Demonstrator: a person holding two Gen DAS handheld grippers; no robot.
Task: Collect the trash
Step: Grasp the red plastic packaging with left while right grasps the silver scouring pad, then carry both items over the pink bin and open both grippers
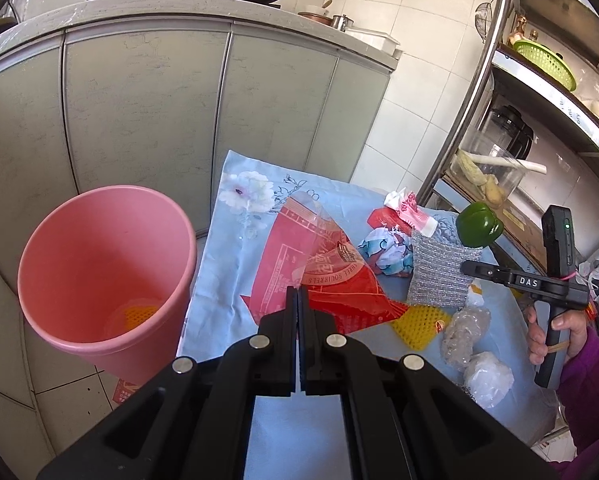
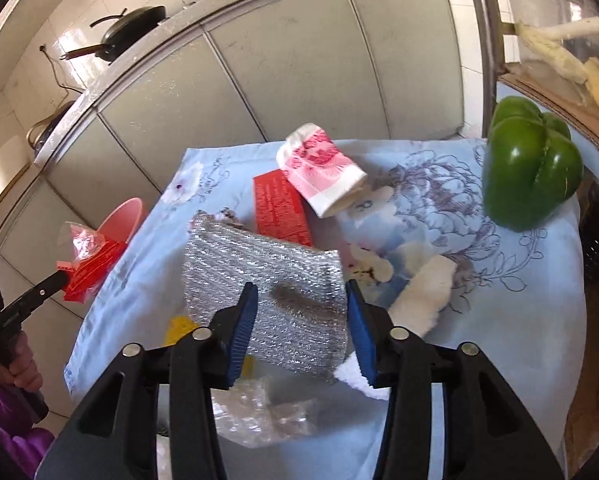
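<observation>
Trash (image 1: 465,330) litters the blue flowered cloth on the table (image 1: 235,248). The left hand (image 2: 23,364), in a purple sleeve, slants its tongs (image 1: 297,294) downward at the table's left edge. They are clamped tight on one red-and-clear wrapper (image 1: 339,280), close to the single pink bin (image 1: 99,248) on the floor beside that edge. One yellow net piece (image 1: 139,314) lies in the bin.

The right hand (image 1: 551,336) is wrapped round its handle, its tongs (image 2: 299,292) angled down mid-table. Their blue pads sit against both sides of one silver mesh pad (image 2: 267,280).

On the cloth I count:
- one red flat pack (image 2: 279,208)
- one pink-and-white wrapper (image 2: 323,168)
- one crumpled patterned paper (image 1: 385,254)
- one yellow net (image 1: 417,326)
- two clear plastic wads (image 1: 487,376)
- one green pepper (image 2: 531,168), at the far right corner
</observation>
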